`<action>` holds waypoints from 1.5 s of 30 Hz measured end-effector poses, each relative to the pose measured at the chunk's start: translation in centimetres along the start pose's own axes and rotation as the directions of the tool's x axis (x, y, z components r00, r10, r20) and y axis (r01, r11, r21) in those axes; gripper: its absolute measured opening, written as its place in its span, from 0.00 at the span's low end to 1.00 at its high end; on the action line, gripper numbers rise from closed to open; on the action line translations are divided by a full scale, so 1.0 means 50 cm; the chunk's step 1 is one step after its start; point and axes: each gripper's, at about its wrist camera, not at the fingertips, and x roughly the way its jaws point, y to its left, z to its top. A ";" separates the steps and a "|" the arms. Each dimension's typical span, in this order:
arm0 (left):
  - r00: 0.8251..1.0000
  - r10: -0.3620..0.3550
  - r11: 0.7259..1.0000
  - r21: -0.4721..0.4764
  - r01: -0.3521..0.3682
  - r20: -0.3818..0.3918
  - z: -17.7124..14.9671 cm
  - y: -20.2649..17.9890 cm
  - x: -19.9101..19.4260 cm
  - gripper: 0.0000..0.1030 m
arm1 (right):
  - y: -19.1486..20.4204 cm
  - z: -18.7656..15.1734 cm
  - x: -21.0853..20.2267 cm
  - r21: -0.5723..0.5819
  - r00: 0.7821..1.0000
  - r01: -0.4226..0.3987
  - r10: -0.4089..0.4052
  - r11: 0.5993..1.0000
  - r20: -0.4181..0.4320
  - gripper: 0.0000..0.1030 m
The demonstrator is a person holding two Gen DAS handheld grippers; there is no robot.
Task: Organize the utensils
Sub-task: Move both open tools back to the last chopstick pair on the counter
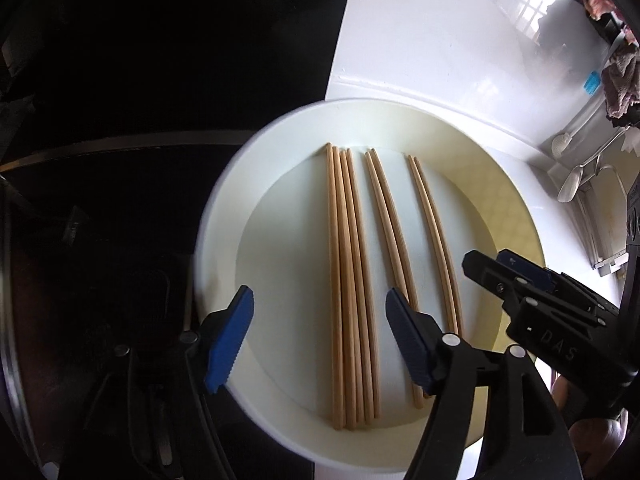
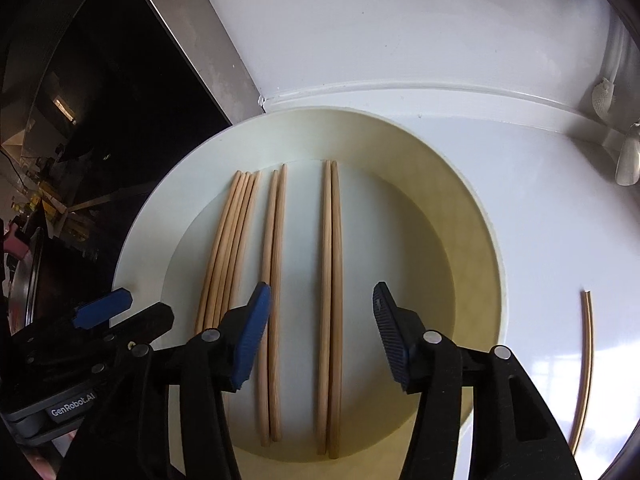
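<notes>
Several wooden chopsticks lie side by side in a round white plate [image 1: 224,208] [image 2: 144,248]. They form a left bundle [image 1: 344,240] [image 2: 236,232], a middle pair [image 1: 386,216] [image 2: 276,232] and a right pair [image 1: 432,216] [image 2: 333,232]. My left gripper [image 1: 319,296] [image 2: 140,304] hovers open over the left bundle, holding nothing. My right gripper [image 2: 321,288] [image 1: 488,258] is open too, with the right pair lying below the gap between its fingers, untouched.
One stray chopstick [image 2: 588,360] lies on the white counter [image 2: 400,40] right of the plate. Metal spoons [image 1: 570,186] [image 2: 628,160] and a white strainer-like tool [image 1: 560,142] sit at the far right. A dark stovetop [image 1: 120,80] borders the left.
</notes>
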 end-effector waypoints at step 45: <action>0.979 0.102 0.983 0.131 -0.126 0.177 -0.251 -0.574 -0.144 0.94 | -0.530 -0.270 -0.368 0.022 0.954 0.204 -0.204 0.979 0.221 0.75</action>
